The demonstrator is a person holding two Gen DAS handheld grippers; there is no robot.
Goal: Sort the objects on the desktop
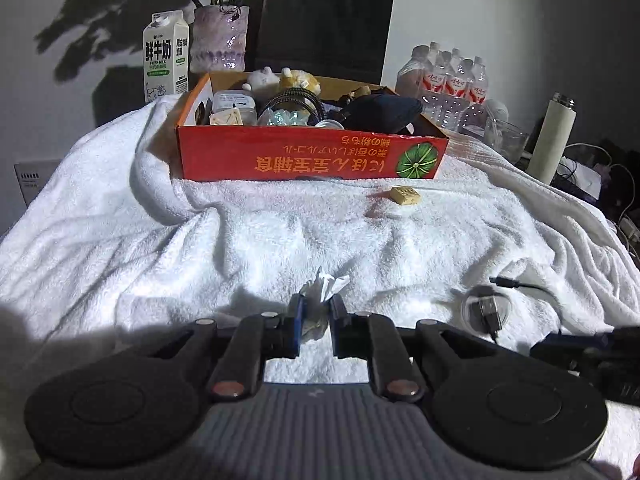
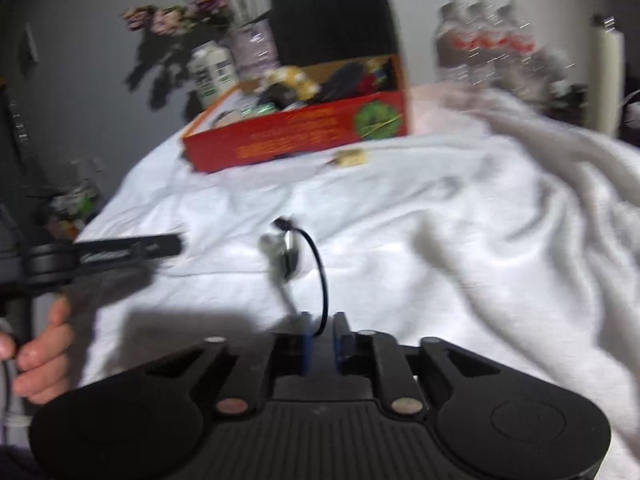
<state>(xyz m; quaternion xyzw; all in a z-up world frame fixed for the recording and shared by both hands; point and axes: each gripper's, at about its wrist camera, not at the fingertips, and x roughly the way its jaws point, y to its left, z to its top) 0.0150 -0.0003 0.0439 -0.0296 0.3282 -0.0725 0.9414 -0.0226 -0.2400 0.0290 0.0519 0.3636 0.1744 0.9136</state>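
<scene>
Box [image 1: 312, 154] behind, eraser [image 1: 405, 195], towel [image 1: 160, 240]

At the bottom centre, the right gripper [image 2: 322, 322] has a black cable [image 2: 319, 264] running up from between its narrow jaws, looping over the white towel [image 2: 440, 248]. A red box [image 2: 296, 140] of oddments sits at upper centre, a small tan block [image 2: 352, 157] just before it. The left gripper [image 2: 132, 249] and a hand [image 2: 44, 352] show at the left edge.

A white towel [image 1: 280, 240] covers the worktop. On it sits a red box [image 1: 312, 154] with yellow lettering and a green melon picture. A small yellow packet [image 1: 405, 195] lies nearby, with a black cable [image 2: 316, 264] and a white crumpled tissue [image 1: 324, 286].
</scene>
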